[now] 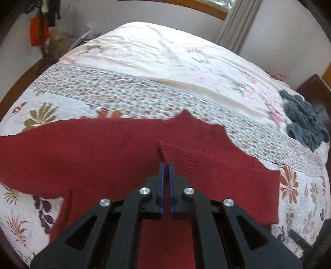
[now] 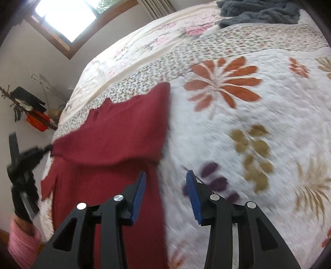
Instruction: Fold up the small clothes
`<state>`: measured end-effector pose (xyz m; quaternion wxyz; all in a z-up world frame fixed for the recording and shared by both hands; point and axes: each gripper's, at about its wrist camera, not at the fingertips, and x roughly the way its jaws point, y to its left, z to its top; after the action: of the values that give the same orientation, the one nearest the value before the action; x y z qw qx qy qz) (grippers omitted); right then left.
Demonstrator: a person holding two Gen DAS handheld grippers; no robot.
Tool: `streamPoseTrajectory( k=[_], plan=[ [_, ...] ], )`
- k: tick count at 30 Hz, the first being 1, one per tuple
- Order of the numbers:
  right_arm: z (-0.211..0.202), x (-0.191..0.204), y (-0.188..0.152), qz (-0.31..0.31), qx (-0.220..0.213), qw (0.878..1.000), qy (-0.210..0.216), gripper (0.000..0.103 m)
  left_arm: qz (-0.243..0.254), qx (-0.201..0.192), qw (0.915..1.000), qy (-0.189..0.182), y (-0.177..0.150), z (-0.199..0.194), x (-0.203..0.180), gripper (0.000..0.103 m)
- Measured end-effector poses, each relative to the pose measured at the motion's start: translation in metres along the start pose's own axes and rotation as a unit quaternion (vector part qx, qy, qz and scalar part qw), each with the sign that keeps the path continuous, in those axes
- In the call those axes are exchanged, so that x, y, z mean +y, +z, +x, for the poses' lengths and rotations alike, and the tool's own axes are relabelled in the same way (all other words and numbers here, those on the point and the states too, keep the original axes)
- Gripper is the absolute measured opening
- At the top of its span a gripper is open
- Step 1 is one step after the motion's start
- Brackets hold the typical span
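A dark red knit sweater [image 1: 99, 149] lies spread on the flowered quilt. My left gripper [image 1: 166, 165] is shut on a ribbed cuff of the sweater [image 1: 175, 153], which is drawn in over the body. In the right wrist view the same sweater [image 2: 115, 134] lies at the left, a sleeve folded across it. The left gripper [image 2: 48, 148] shows there at the far left, pinching the red fabric, held by a gloved hand [image 2: 22, 186] with a pink sleeve. My right gripper [image 2: 165, 178] hangs open over the sweater's right edge, nothing between its blue pads.
The quilt [image 2: 248, 134] covers a wide bed, with a cream flowered sheet [image 1: 155, 51] beyond. A crumpled blue-grey garment [image 1: 304, 118] lies at the far right, also seen as a dark heap [image 2: 260, 10]. Walls, a window [image 2: 68, 16] and a wooden floor surround the bed.
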<state>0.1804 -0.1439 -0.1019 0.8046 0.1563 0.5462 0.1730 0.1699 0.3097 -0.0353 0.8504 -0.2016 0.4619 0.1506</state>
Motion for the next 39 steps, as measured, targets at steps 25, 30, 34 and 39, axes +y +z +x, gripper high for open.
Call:
streamPoseTrajectory(
  k=[25, 30, 34, 39],
  plan=[
    [0.068, 0.038, 0.036, -0.002, 0.064, 0.997, -0.047, 0.037, -0.022, 0.066, 0.9974, 0.019, -0.004, 0.048, 0.074, 0.02],
    [0.056, 0.074, 0.04, -0.031, 0.057, 0.998, -0.018, 0.037, 0.015, 0.075, 0.9969, -0.022, -0.004, 0.039, 0.032, 0.028],
    [0.076, 0.089, 0.036, -0.049, 0.077, 0.996, -0.021, 0.037, 0.035, 0.097, 0.9943, -0.025, -0.015, 0.057, 0.011, 0.029],
    [0.107, 0.074, 0.025, -0.03, 0.103, 0.994, -0.037, 0.036, 0.043, 0.124, 0.9913, -0.006, -0.031, 0.086, 0.015, 0.029]
  ],
)
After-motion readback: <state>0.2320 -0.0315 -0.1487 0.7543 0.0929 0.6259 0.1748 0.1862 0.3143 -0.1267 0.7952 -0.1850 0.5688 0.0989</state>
